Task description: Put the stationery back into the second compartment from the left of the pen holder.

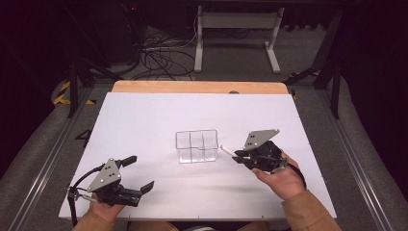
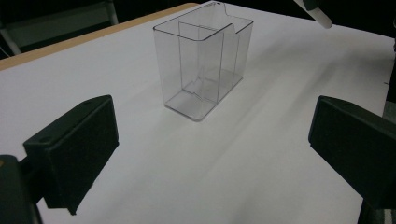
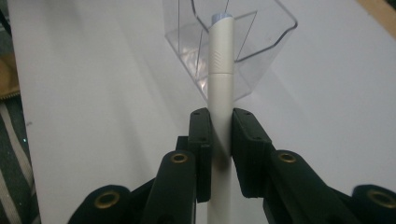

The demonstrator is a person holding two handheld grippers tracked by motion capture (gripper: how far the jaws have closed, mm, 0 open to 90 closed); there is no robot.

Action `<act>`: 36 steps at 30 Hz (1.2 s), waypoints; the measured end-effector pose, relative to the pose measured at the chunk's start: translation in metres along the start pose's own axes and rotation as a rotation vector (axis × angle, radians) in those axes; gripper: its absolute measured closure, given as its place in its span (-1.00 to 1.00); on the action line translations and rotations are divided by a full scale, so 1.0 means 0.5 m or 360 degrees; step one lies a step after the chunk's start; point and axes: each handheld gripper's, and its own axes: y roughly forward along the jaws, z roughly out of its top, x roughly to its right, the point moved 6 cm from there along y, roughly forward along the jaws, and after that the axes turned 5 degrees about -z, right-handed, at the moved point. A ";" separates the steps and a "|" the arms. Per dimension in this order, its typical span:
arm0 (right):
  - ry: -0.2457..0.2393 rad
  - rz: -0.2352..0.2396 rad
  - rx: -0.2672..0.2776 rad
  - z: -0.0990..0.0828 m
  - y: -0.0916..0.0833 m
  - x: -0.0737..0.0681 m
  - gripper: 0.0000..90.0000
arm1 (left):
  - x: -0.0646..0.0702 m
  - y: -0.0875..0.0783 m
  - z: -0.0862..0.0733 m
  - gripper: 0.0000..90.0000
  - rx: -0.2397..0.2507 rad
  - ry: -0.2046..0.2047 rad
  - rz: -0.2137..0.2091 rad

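Observation:
A clear plastic organizer (image 1: 197,146) with inner dividers stands upright mid-table on the white mat; it also appears in the left gripper view (image 2: 203,60) and the right gripper view (image 3: 243,42). My right gripper (image 1: 237,156) is shut on a white pen (image 3: 220,88), its jaws pressing both sides of the barrel. The pen (image 1: 226,151) sticks out toward the organizer's right side, its tip just short of it; that tip also shows at the top of the left gripper view (image 2: 320,16). My left gripper (image 1: 139,174) stands open near the front left, with nothing between its jaws.
The white mat (image 1: 144,120) covers a wooden table whose bare strip (image 1: 192,86) shows at the back. Beyond it stand a white desk frame (image 1: 235,33) and tangled cables (image 1: 159,57) on the floor. Metal rails (image 1: 43,163) flank the table.

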 end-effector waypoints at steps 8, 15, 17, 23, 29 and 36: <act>0.0065 -0.0008 0.0214 0.024 -0.028 0.005 0.75 | 0.000 0.000 -0.001 -0.95 0.0001 -0.0002 -0.0004; 0.0130 0.0008 0.0371 0.042 -0.044 0.010 0.75 | 0.000 -0.003 -0.001 -0.95 0.0004 -0.0007 -0.0004; 0.0145 0.0010 0.0417 0.048 -0.047 0.011 0.75 | 0.000 -0.003 -0.001 -0.95 0.0004 -0.0008 -0.0004; 0.0223 0.0009 0.0549 0.060 -0.054 0.019 0.75 | 0.001 -0.004 -0.001 -0.95 0.0011 -0.0020 -0.0007; 0.0281 -0.0020 0.0650 0.071 -0.061 0.024 0.75 | 0.000 -0.005 -0.001 -0.95 0.0012 -0.0021 -0.0006; 0.0312 -0.0036 0.0738 0.087 -0.061 0.025 0.75 | -0.001 -0.005 -0.001 -0.94 0.0012 -0.0012 -0.0001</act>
